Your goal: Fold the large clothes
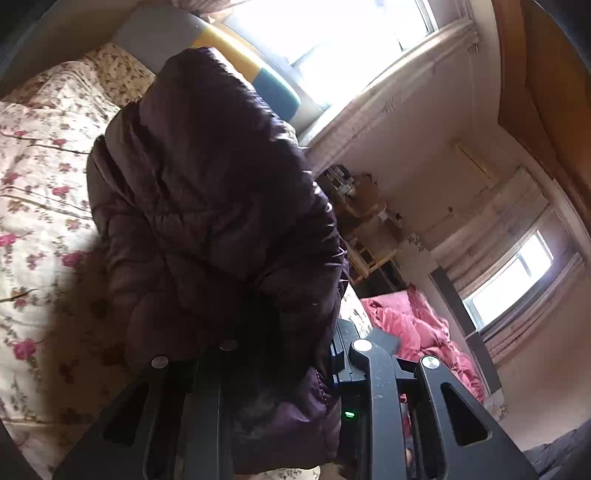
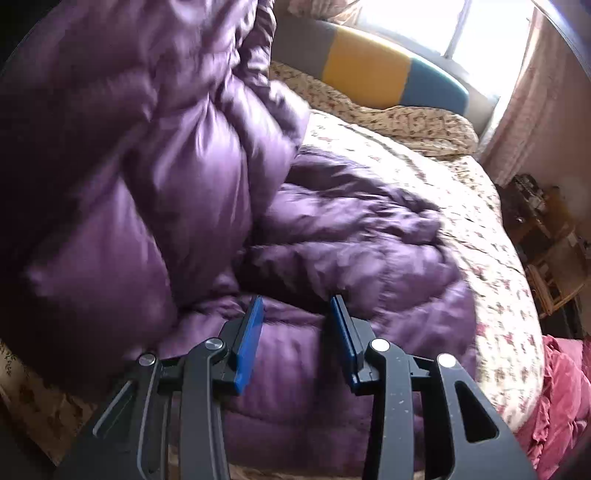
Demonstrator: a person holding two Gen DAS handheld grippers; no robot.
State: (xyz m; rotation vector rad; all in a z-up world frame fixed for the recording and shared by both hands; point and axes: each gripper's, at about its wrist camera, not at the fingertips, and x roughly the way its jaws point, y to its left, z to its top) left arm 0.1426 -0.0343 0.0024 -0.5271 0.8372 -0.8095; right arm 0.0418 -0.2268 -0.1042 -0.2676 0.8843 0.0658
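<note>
Left gripper jaws clamped on a lifted flap of the purple jacket on the bed, right gripper jaws parted, empty above it; carry flap across evenly, then press flat.

light: blown-out window glare | backlit, dim foreground | blur: motion-smeared jacket | edges: fisheye-dark
</note>
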